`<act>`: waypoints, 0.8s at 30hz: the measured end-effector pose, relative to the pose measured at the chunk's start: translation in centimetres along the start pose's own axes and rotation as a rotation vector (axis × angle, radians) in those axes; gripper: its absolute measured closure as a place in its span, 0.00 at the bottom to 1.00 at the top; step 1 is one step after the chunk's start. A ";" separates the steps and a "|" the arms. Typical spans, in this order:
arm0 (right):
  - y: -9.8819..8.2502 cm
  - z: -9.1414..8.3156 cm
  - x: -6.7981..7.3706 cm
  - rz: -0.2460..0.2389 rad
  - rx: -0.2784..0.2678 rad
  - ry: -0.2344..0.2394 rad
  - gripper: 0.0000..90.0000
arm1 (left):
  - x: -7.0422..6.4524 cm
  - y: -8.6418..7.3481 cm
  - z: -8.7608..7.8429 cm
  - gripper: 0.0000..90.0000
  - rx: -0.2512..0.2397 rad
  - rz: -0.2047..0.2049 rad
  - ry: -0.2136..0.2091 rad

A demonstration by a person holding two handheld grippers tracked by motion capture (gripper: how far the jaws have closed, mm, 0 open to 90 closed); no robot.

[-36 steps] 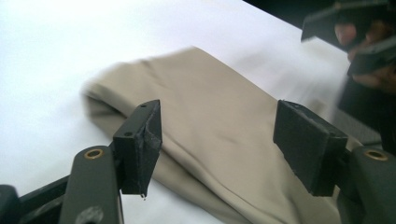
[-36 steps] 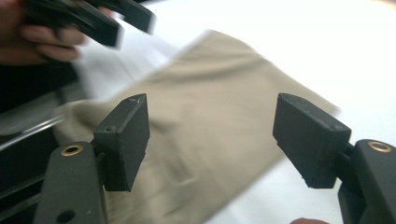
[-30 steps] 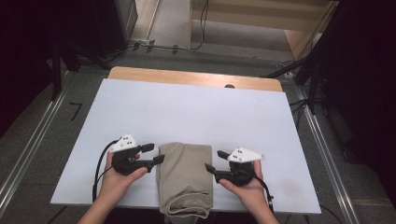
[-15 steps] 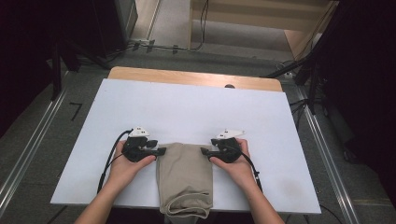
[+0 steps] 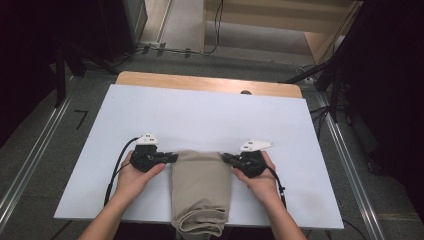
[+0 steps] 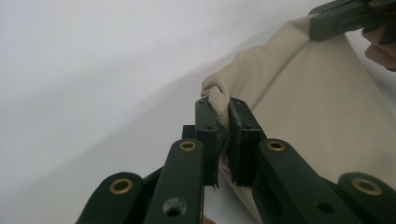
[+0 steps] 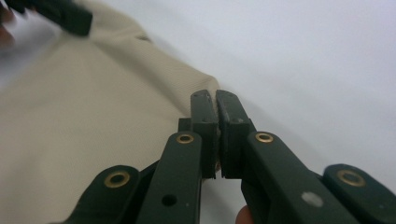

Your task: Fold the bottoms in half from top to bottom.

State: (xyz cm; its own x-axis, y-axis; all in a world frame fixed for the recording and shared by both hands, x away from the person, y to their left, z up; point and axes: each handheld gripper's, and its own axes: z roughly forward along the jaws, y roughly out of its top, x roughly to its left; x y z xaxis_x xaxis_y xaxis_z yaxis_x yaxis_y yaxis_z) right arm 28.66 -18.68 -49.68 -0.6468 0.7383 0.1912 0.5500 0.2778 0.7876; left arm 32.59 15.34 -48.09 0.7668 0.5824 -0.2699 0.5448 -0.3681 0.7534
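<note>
High view: a folded beige woven-cotton garment (image 5: 201,190) lies at the six o'clock edge of the pale blue-white rectangular board (image 5: 210,110) that covers the wooden table (image 5: 200,82); its rolled near end hangs just over that edge; the left gripper (image 5: 170,158) meets the garment's far corner at nine o'clock, the right gripper (image 5: 226,158) meets the opposite far corner at three o'clock; both sets of jaws have just been closing with cloth between them; I judge the grasp of both far corners done, while the lift, fold or spread that such a hold prepares is not yet begun, since the cloth lies flat and unraised.

Left gripper view: the black two-jaw tool is clenched on a bunched corner (image 6: 218,100) of the garment; the pinched edge is ribbed and thick, twisted into a small knot above the jaw tips; beyond it the fabric runs smooth and matte toward two o'clock, where the other tool bites the far corner; the board beneath is plain and featureless.

Right gripper view: the jaws stand nearly together, grasping a thin hem of the beige cloth (image 7: 93,121); the weave is fine, soft, slightly creased; the garment spreads toward nine o'clock, the bare board toward three.
</note>
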 end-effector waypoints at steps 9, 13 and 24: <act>4.5 -3.1 -2.6 -0.022 -0.093 -0.103 0.96 | 1.6 6.5 0.9 0.94 -0.074 0.004 -0.026; 6.4 -3.2 -4.0 -0.022 -0.110 -0.134 0.96 | 2.6 8.9 1.8 0.94 -0.087 0.002 -0.019; 11.6 -2.1 -7.5 0.000 -0.115 -0.215 0.96 | 5.3 13.9 4.3 0.94 -0.127 0.001 0.071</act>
State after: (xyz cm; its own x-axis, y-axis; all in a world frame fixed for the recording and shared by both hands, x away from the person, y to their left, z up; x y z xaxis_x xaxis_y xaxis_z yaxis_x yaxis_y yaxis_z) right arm 38.79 -22.29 -40.80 -0.5129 0.8554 0.0718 0.4784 0.2155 0.8513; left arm 45.68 10.20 -41.66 0.7387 0.6339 -0.2292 0.4934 -0.2768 0.8246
